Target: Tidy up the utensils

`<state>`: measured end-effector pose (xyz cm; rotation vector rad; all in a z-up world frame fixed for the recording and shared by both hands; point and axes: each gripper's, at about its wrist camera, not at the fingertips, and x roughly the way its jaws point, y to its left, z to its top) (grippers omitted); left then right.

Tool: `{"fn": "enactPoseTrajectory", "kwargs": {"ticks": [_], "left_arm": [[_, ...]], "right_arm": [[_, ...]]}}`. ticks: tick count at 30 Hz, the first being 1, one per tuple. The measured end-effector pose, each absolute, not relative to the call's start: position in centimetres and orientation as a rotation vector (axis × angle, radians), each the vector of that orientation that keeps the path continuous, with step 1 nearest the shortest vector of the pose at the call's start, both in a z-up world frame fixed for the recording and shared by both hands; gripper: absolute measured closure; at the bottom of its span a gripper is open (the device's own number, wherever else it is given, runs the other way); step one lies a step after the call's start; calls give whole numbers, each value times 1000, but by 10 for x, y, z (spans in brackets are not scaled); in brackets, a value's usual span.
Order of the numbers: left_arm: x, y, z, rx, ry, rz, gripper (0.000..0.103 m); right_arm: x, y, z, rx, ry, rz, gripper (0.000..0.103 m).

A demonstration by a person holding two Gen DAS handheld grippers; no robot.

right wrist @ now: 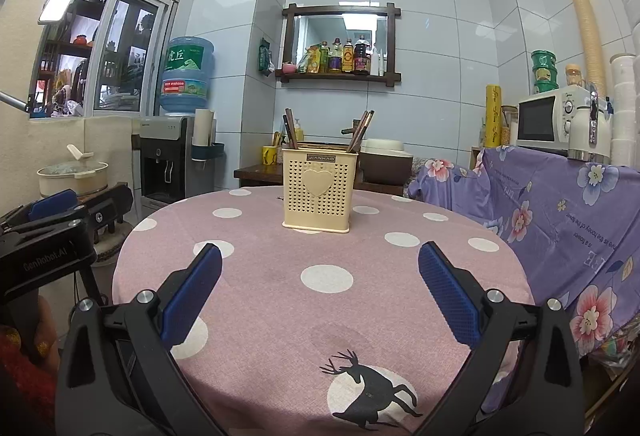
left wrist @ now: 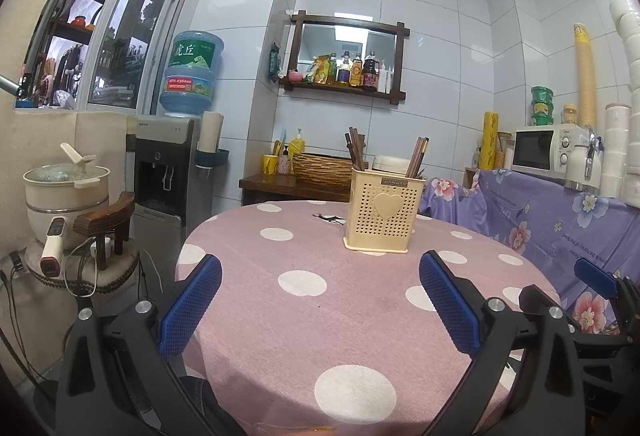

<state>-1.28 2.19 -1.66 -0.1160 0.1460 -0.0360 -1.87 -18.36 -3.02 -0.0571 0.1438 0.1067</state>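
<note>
The left gripper (left wrist: 320, 300) is hovering level with its blue-padded fingers (left wrist: 191, 302) spread wide apart and nothing between them. The right gripper (right wrist: 320, 292) is hanging in the same pose, its blue pads (right wrist: 448, 292) also splayed wide and gripping nothing. The two are sitting side by side: the right wrist view is catching the left gripper's black body at its left edge, with part of a hand (right wrist: 30, 340) wrapping the handle below it.

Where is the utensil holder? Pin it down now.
The cream utensil holder stands upright at the far middle of the polka-dot table, ahead of both open grippers, chopsticks inside it.
</note>
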Motion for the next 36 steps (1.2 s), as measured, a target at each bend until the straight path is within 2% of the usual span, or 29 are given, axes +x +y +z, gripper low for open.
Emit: {"fn": "enactPoseTrajectory", "kwargs": {"ticks": [36], "left_arm": [[-12, 26, -17, -111, 152, -30, 5]], "right_arm": [[-17, -184, -32, -53, 151, 105, 6]]}}
